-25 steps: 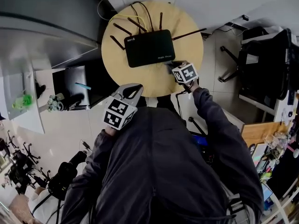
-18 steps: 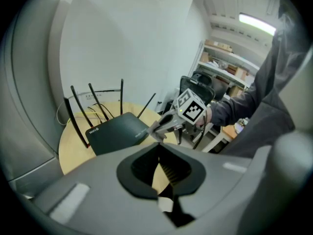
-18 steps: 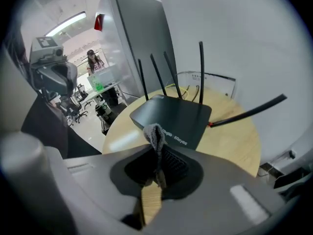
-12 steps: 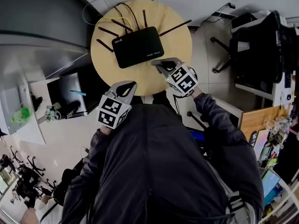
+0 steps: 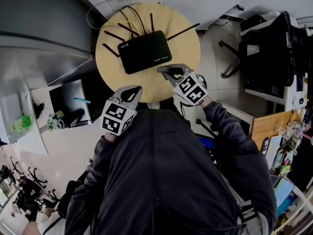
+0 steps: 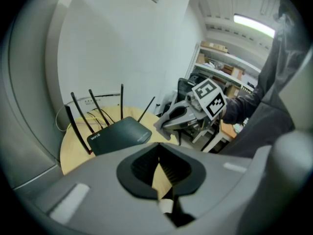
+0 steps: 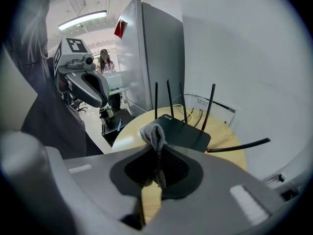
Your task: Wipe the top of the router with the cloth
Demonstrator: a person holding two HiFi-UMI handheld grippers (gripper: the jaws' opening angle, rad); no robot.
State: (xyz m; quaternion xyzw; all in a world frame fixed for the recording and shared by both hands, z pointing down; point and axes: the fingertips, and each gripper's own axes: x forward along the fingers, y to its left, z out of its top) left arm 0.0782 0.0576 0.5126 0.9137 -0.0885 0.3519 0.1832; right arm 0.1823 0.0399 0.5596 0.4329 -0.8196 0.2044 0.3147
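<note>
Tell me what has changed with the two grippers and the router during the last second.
The right gripper rose from the table, where it was low beside the near right corner of the router. It is now higher and shut on the cloth. The left gripper stayed at the table's near edge, shut and empty. The router kept its place.
</note>
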